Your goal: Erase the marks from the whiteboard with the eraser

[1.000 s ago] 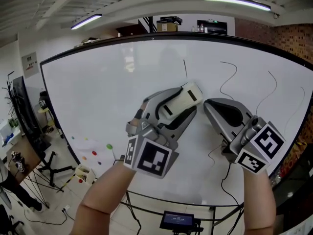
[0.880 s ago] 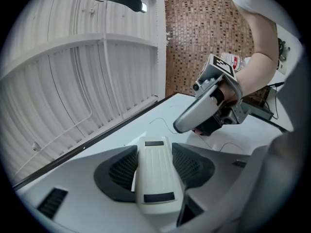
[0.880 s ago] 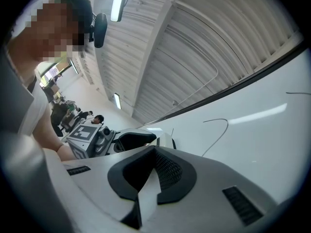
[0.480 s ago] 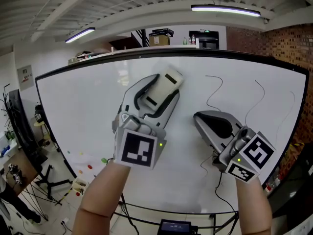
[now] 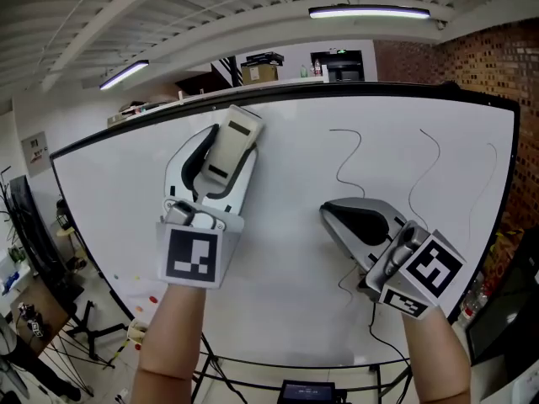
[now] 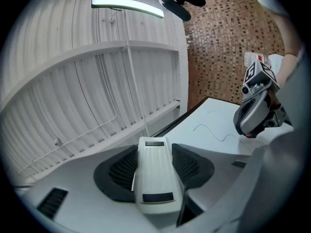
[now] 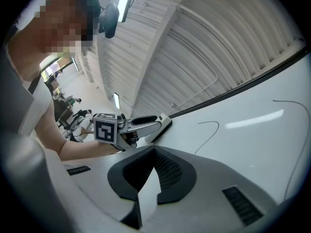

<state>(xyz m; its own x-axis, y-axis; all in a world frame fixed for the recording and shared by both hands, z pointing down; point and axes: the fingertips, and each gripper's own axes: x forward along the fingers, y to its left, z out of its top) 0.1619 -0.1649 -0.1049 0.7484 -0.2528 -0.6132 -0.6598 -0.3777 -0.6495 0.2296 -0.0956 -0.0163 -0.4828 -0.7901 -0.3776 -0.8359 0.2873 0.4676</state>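
Filling most of the head view, the black-framed whiteboard (image 5: 278, 251) has the left gripper (image 5: 224, 155) at its 11 o'clock. That gripper is clamped on the eraser (image 5: 234, 133), a cream ribbed block with dark patches at both ends, and its jaws have just drawn in slightly. The right gripper (image 5: 330, 215) sits at 4 o'clock, jaws together on nothing, partly hiding a squiggle (image 5: 345, 287) at 5 o'clock, while three thin wavy marks (image 5: 348, 154) stand at 1 to 2 o'clock.
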